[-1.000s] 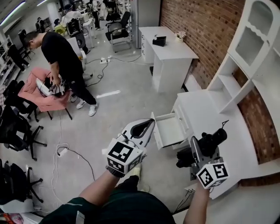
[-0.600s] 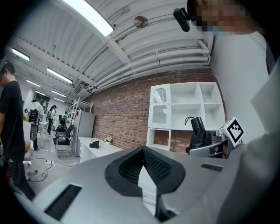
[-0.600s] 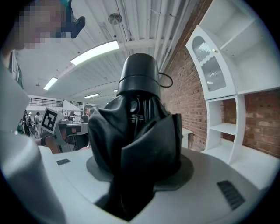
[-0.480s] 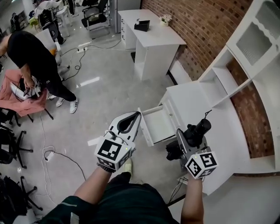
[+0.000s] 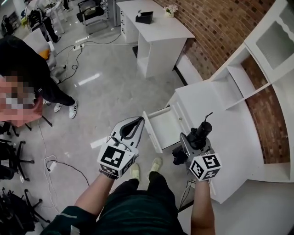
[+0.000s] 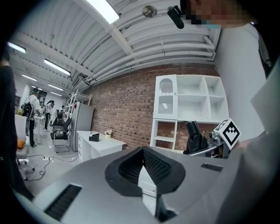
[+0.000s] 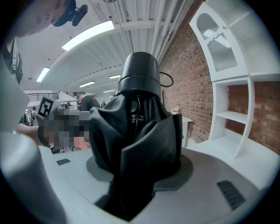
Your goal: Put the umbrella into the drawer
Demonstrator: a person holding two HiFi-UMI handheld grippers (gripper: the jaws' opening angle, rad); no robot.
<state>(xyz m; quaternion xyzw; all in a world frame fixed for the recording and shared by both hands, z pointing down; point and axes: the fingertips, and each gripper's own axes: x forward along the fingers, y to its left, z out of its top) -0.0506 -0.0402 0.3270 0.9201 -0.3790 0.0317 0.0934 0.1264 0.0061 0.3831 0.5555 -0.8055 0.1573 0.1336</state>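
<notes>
We hold a gripper in each hand over the grey floor (image 5: 115,87), in front of a low white cabinet (image 5: 220,124) that stands against a brick wall (image 5: 216,32). The right gripper (image 5: 190,144) has its jaws closed on a black folded umbrella (image 5: 198,133). In the right gripper view the bunched fabric fills the space between the two jaws, and the round handle with its thin wrist loop (image 7: 165,79) points away from us. The umbrella is not in the drawer. In the head view it hangs in the air just to the right of the open drawer (image 5: 167,126), in front of the cabinet's edge, and it touches neither of them. The drawer is pulled out toward the floor, with its front panel (image 5: 151,133) near the left gripper (image 5: 139,120). The jaws of this left gripper are closed, the tips meet, and they hold nothing. In its own view we see only the white furniture through the small gap behind the ridged pads (image 6: 157,165). Farther along the wall stands a white desk (image 5: 156,32) with a black box (image 5: 144,17) and a small flower pot (image 5: 171,9) on it. Above the cabinet a white shelf unit (image 5: 257,55) rises. At the left, well apart from us, a person in black clothes (image 5: 27,59) bends over something pink.
</notes>
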